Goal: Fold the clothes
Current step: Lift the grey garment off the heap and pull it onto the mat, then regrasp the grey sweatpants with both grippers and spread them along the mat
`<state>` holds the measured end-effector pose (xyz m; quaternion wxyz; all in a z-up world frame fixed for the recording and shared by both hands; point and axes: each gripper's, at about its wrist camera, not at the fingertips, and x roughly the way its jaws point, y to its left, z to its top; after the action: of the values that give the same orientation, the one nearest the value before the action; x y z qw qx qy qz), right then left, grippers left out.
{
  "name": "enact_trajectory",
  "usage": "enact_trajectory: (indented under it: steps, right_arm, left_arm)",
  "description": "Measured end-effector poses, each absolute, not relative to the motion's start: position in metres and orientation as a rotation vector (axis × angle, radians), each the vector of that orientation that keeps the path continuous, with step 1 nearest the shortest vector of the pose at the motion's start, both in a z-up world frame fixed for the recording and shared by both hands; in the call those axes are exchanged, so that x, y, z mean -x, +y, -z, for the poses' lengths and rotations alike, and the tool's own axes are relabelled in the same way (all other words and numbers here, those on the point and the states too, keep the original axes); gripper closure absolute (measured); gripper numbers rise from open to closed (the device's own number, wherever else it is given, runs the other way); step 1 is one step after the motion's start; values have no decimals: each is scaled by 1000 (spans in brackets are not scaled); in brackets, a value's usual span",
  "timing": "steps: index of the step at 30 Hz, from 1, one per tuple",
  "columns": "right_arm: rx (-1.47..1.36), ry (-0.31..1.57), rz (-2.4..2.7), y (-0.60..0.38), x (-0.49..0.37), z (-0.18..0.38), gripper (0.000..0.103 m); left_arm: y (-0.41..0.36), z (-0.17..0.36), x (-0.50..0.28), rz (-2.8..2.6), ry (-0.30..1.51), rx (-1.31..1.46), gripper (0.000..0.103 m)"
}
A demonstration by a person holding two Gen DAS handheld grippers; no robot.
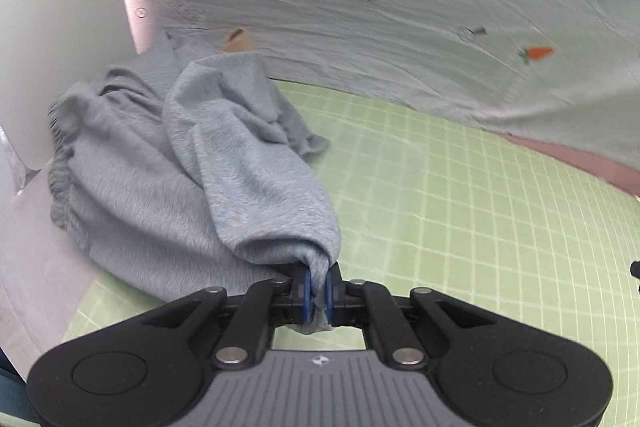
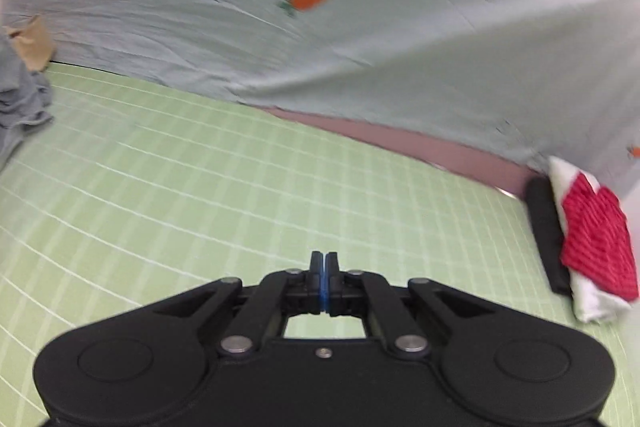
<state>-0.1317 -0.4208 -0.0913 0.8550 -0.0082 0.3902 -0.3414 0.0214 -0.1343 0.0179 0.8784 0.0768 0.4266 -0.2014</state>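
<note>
The left gripper [image 1: 319, 287] has its fingers [image 1: 307, 287] pinched on a bunched edge of the grey-blue garment [image 1: 160, 163], a little tuft of cloth poking out behind the blue pads. From that pinch the fabric runs forward and to the left, piling into a rumpled heap on the green grid mat [image 1: 460, 207] that covers the desk, with part of it spilling off the mat's left edge. Behind it hangs a pale sheet with carrot prints [image 1: 400, 7].

The right gripper [image 2: 324, 275] sits over bare mat [image 2: 200, 167], its fingers [image 2: 317, 267] pressed together with nothing between them. The garment shows only at the far left of the right wrist view [image 2: 20, 99], well apart from these fingers. Off to the right lies a small stack of folded cloth, red, white and black [image 2: 592, 239], at the mat's edge.
</note>
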Motion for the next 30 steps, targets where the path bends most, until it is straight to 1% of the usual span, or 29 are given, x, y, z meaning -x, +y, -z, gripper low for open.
enact_trajectory:
  steps: [2, 4, 6, 7, 8, 10, 11, 12, 14, 16, 20, 22, 23, 24, 27, 28, 30]
  right_arm:
    - [-35, 837, 724, -437, 162, 95, 103]
    - [-69, 848, 703, -438, 183, 100, 103]
    - [-91, 865, 668, -429, 192, 108, 102]
    - [-102, 875, 647, -423, 192, 112, 102]
    - [-102, 883, 624, -415, 191, 114, 101]
    - [-103, 900, 578, -399, 187, 119, 99]
    - [-105, 900, 559, -393, 181, 119, 93]
    - [-107, 901, 541, -386, 174, 120, 87]
    - [-111, 900, 509, -374, 159, 120, 73]
    - [-116, 897, 474, -363, 136, 118, 71]
    - [-109, 890, 395, -339, 79, 113, 62]
    - [-128, 888, 356, -326, 47, 111, 56]
    - [-137, 886, 338, -319, 32, 112, 51]
    - [-146, 885, 320, -313, 17, 112, 46]
    - [-158, 894, 283, -292, -31, 117, 39]
    - [-155, 897, 275, -285, -46, 120, 38]
    - [-148, 904, 260, -271, -76, 125, 31]
  left_arm:
    - [-148, -7, -5, 454, 922, -171, 96]
    - [-161, 4, 11, 489, 954, -182, 90]
    - [-158, 14, 16, 464, 1014, -120, 86]
    - [-152, 17, 18, 455, 1027, -91, 85]
    - [-145, 17, 17, 434, 1023, -85, 82]
    - [-131, 17, 16, 392, 1014, -72, 63]
    - [-120, 15, 13, 362, 1005, -60, 59]
    - [-109, 13, 9, 331, 996, -48, 53]
    - [-83, 11, -7, 265, 995, 3, 49]
    - [-54, 11, -23, 194, 994, 50, 39]
    - [-1, 25, -59, 31, 1019, 80, 35]
    - [28, 34, -75, -33, 1037, 110, 30]
    - [42, 39, -83, -64, 1046, 125, 29]
    - [54, 45, -91, -88, 1059, 144, 28]
    - [85, 64, -116, -134, 1095, 186, 26]
    - [90, 69, -124, -132, 1106, 194, 26]
    - [100, 79, -141, -128, 1128, 210, 25]
